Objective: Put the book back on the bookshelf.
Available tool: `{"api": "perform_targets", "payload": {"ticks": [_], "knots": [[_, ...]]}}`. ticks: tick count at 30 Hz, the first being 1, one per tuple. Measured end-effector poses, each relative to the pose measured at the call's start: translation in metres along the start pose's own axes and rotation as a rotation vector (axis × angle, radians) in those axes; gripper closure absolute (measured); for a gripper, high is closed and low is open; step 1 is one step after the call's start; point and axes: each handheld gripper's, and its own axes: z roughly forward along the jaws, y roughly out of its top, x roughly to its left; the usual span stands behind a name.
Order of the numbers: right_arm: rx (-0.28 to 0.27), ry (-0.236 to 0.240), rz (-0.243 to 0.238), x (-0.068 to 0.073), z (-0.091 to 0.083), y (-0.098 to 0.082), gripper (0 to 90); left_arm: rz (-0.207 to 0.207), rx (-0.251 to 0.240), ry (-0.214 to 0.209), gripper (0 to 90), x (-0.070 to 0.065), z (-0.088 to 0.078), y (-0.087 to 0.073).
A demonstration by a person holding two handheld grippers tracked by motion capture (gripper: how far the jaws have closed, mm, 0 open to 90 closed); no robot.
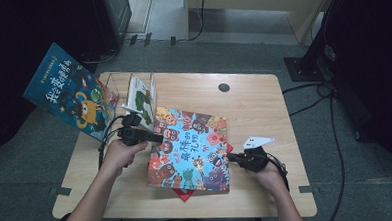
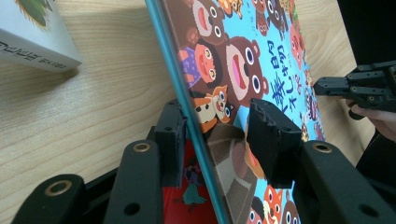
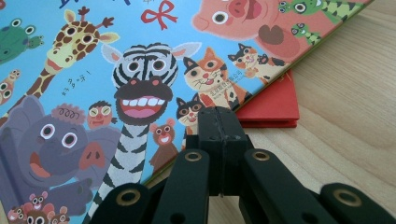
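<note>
Grey carpet floor [image 1: 47, 197] surrounds a light wooden tabletop [image 1: 253, 103] with rounded corners; dark furniture and cables sit at the back and right.

Far left, a dark-blue picture book with cartoon monsters [image 1: 68, 91] leans tilted off the tabletop's left back corner. Just right of it, a clear plastic book stand [image 1: 114, 86] holds a white book with a green figure [image 1: 141, 100], upright.

Left tongs [image 1: 152, 138], black, in the person's left hand [image 1: 118, 155], reach to the left edge of the large light-blue animal-crowd picture book [image 1: 190, 148]. In the left gripper view the book's [image 2: 243, 60] left edge is raised off the tabletop [image 2: 93, 107] and runs between the pads [image 2: 170, 135]: one pad under the cover, the other above it. Upper pad looks just off the cover, so a firm clamp can't be confirmed; tongs partly apart with the edge between them. A red item [image 2: 187, 196] shows beneath the lifted cover.

Centre: the blue book lies mid-tabletop, slightly skewed, on top of a flat red book [image 1: 186, 194] that pokes out at its front edge and right side.

Right tongs [image 1: 232, 157], in the right hand [image 1: 267, 175], sit at the blue book's right edge. In the right gripper view the pads [image 3: 219, 135] are pressed together, nothing between them, tips just beside the blue cover's [image 3: 116, 70] corner with the red book [image 3: 275, 105] under it.
</note>
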Motion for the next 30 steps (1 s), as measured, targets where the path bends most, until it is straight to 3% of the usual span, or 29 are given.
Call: {"api": "perform_targets", "payload": {"ticks": [5,9,14,17,19,24,30], "knots": [[0.006,-0.011,0.015,-0.002,0.001,-0.001,90.0,0.003,0.003,-0.011,59.7,0.0,-0.001,0.0],[-0.013,0.021,0.049,-0.005,0.002,-0.003,90.0,-0.019,0.001,-0.069,59.0,-0.001,0.0,0.001],[-0.016,0.025,0.029,-0.001,0.007,0.0,90.0,-0.006,-0.031,-0.104,63.0,-0.009,-0.013,0.007],[-0.027,0.037,0.021,0.001,0.012,0.002,90.0,0.007,-0.026,-0.099,63.1,-0.016,-0.022,0.012],[-0.027,0.029,0.013,0.003,0.014,0.004,90.0,0.005,-0.018,-0.116,63.8,-0.018,-0.024,0.014],[-0.022,0.014,0.013,0.006,0.017,0.006,90.0,-0.002,0.021,-0.11,64.4,-0.023,-0.027,0.021],[-0.028,0.033,0.019,0.008,0.023,0.009,90.0,0.002,0.06,-0.079,65.5,-0.032,-0.034,0.034]]}}
